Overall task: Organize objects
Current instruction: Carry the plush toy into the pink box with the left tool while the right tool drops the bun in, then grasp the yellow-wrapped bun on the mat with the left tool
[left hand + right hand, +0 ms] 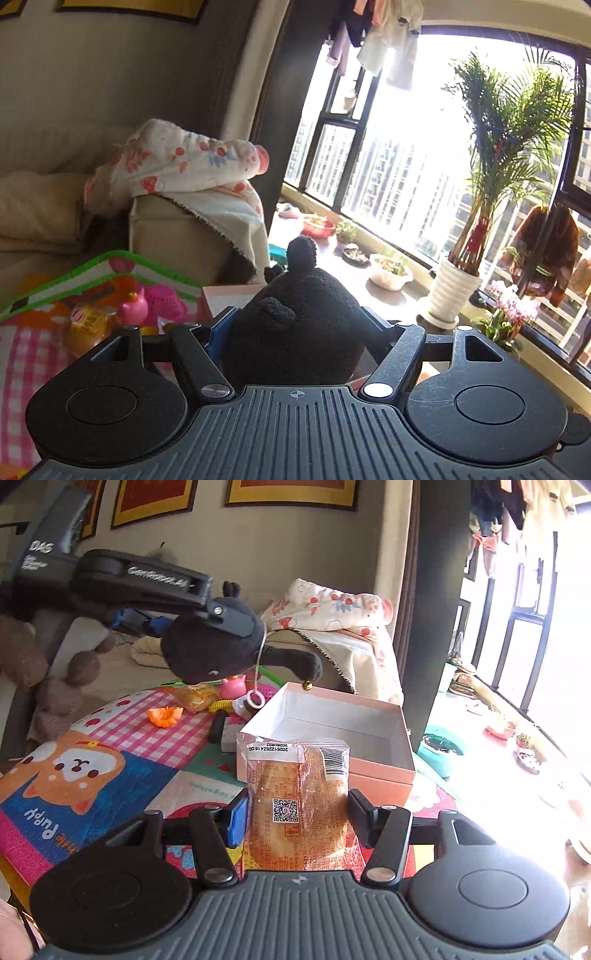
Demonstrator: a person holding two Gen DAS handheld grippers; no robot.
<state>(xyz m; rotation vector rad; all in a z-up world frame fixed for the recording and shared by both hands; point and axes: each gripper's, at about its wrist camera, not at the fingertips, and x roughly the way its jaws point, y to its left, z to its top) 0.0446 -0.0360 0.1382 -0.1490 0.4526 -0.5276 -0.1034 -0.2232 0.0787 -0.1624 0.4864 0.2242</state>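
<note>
My left gripper (295, 332) is shut on a black plush toy (295, 317) and holds it in the air. In the right wrist view the same plush toy (207, 650) hangs above the far left edge of an open pink box (369, 771), gripped by the left gripper (221, 620). My right gripper (295, 816) is shut on a clear wrapped bread packet (295, 794), held upright just in front of the box's near wall. The box's white inside looks empty.
A colourful play mat (92, 775) covers the table, with an orange peel-like piece (164, 714), a second bread packet (197, 698), a pink toy (232, 685), a black cylinder (217, 725) and a tape roll (255, 699). A sofa armrest with floral cloth (332, 609) stands behind. A potted palm (454, 291) stands by the window.
</note>
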